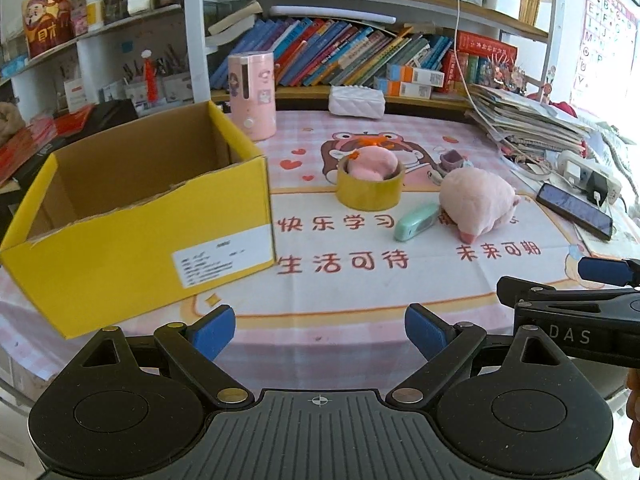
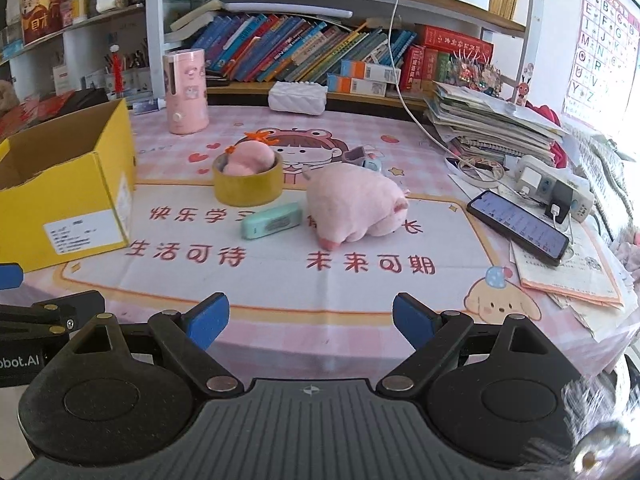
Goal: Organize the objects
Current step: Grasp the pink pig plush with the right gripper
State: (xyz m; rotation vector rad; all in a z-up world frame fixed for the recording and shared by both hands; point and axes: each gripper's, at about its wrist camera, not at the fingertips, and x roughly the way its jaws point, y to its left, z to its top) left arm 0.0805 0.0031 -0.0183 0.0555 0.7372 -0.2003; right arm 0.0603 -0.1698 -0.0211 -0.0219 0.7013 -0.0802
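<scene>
An open yellow cardboard box (image 1: 152, 236) (image 2: 68, 200) stands on the left of the table and looks empty. A yellow tape roll (image 1: 369, 190) (image 2: 248, 186) holds a small pink plush (image 1: 372, 162) (image 2: 250, 158). A mint green stapler (image 1: 416, 221) (image 2: 271, 221) lies beside a large pink pig plush (image 1: 476, 202) (image 2: 354, 204). My left gripper (image 1: 320, 334) is open and empty near the table's front edge. My right gripper (image 2: 311, 324) is open and empty, right of the left one, and shows in the left wrist view (image 1: 572, 300).
A pink cylinder container (image 1: 253, 94) (image 2: 187, 92) and a white quilted case (image 1: 357, 102) (image 2: 297, 98) stand at the back. A phone (image 2: 518, 226) (image 1: 574, 210), a power strip (image 2: 554, 190) and a paper stack (image 2: 492, 124) fill the right side. Bookshelves line the back.
</scene>
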